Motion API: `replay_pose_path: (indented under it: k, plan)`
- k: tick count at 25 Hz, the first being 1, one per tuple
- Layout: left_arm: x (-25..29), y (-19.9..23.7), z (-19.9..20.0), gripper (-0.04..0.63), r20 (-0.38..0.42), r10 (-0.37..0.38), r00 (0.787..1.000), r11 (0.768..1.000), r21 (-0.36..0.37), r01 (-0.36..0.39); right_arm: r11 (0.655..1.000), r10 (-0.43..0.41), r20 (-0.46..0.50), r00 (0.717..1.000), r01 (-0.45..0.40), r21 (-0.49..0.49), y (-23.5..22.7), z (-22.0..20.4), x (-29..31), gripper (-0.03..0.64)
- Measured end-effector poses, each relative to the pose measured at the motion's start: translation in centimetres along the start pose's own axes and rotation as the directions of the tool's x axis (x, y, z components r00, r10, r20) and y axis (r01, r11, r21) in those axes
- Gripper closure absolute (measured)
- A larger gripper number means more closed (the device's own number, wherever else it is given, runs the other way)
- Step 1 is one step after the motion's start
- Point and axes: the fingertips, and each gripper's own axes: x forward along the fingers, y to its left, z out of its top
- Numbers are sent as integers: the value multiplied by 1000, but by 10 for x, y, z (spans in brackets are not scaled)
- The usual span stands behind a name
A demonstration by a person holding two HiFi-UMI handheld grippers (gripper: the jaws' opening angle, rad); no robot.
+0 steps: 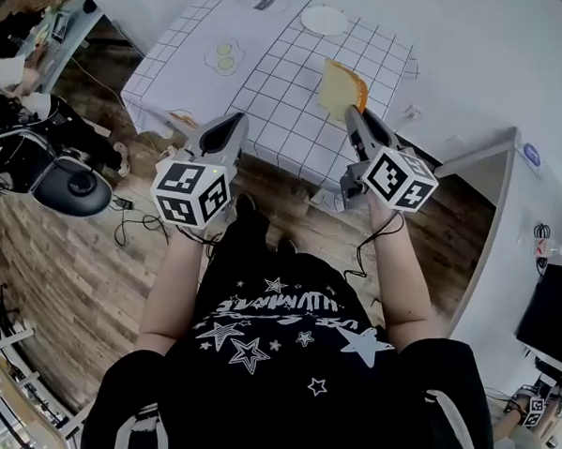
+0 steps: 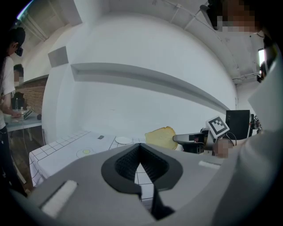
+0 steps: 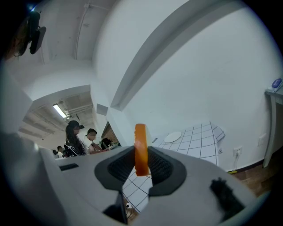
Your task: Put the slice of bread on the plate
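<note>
The slice of bread [image 1: 342, 88], pale with an orange crust, is held on edge above the near right part of the white gridded table [image 1: 287, 116]. My right gripper [image 1: 354, 112] is shut on it; in the right gripper view the crust [image 3: 141, 150] stands upright between the pads. The small white plate [image 1: 324, 20] lies empty at the table's far side, beyond the bread; it also shows as the plate [image 3: 173, 136] and the plate [image 2: 123, 140]. My left gripper [image 1: 235, 124] hangs by the table's near edge, shut, with nothing in it. From it I see the bread [image 2: 162, 137] to the right.
A fried egg [image 1: 224, 56] lies on the table's left part. A black office chair [image 1: 67, 184] and cables sit on the wooden floor at left. A white desk [image 1: 496, 150] stands at right. People stand in the background at left.
</note>
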Motion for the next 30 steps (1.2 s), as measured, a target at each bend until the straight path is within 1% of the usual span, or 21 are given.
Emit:
replay_pose_path:
  k: [5,10,19,25,30]
  plan:
    - [16,13,5,586,8,-11,1000,1000,4,11,1000,-13,2,1000,13,-8,-6,4,14,525]
    - [41,30,13,586,14,-42,999,999,8,42,999,-46,10,999,46,-20,-19,13,33,525]
    - [104,79,28,586,0,-105,995,995,2,105,994,-109,-8,994,109,-5,-40,15,94,525]
    - [152,120,46,586,-20,-155,988,988,-1,155,983,-185,-13,983,185,-7,-60,24,136,525]
    - [196,144,58,586,-52,-219,974,976,13,220,966,-259,-16,966,259,3,-78,31,161,525]
